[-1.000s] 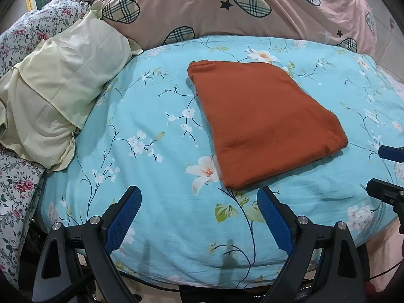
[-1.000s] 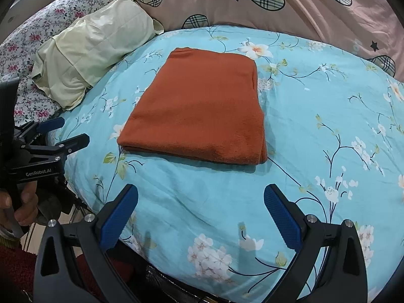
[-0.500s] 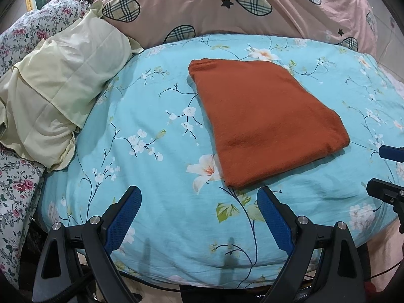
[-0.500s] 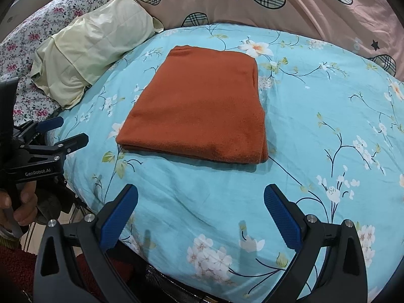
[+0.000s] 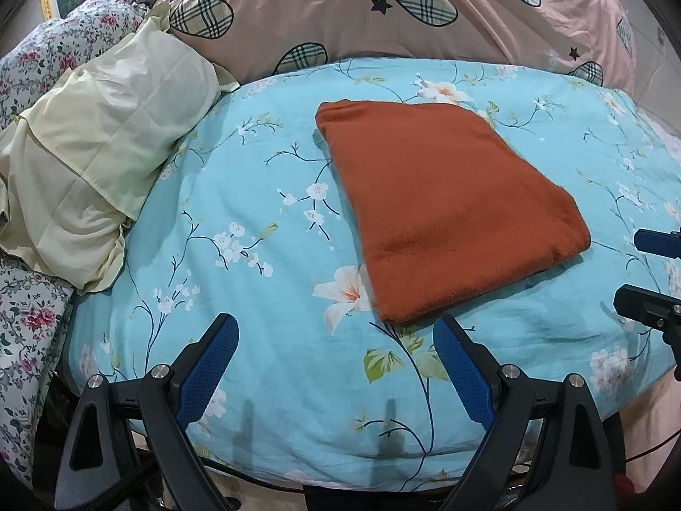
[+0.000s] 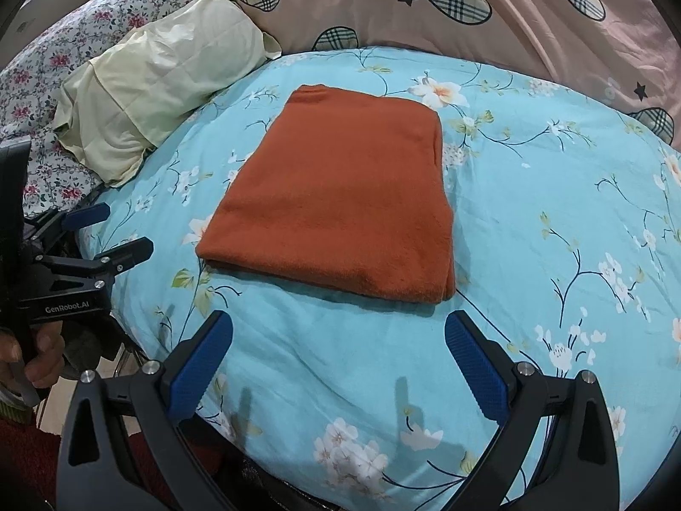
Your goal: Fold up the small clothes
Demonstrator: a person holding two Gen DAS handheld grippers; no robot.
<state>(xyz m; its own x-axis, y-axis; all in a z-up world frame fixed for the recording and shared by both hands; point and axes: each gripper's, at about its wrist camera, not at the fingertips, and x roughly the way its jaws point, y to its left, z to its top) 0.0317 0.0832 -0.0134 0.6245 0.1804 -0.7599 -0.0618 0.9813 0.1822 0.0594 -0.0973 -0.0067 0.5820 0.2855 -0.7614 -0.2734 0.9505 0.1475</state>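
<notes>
A rust-orange garment [image 5: 442, 208] lies folded into a flat rectangle on the light-blue floral bedspread [image 5: 255, 230]; it also shows in the right wrist view [image 6: 340, 196]. My left gripper [image 5: 336, 336] is open and empty, held just short of the garment's near left corner. My right gripper [image 6: 338, 332] is open and empty, just short of the garment's near edge. Each gripper shows in the other's view: the right one [image 5: 651, 268] at the right edge, the left one [image 6: 106, 234] at the left, held by a hand.
A pale yellow pillow [image 5: 93, 162] lies to the left on a flowered sheet [image 5: 25, 323]. A pink quilt with plaid hearts [image 5: 425, 8] is bunched along the back. The bed's front edge runs just under both grippers.
Both views have shifted very slightly; the garment sits a touch lower and closer in the frames. Both grippers stay open and empty. The garment has not moved on the bed.
</notes>
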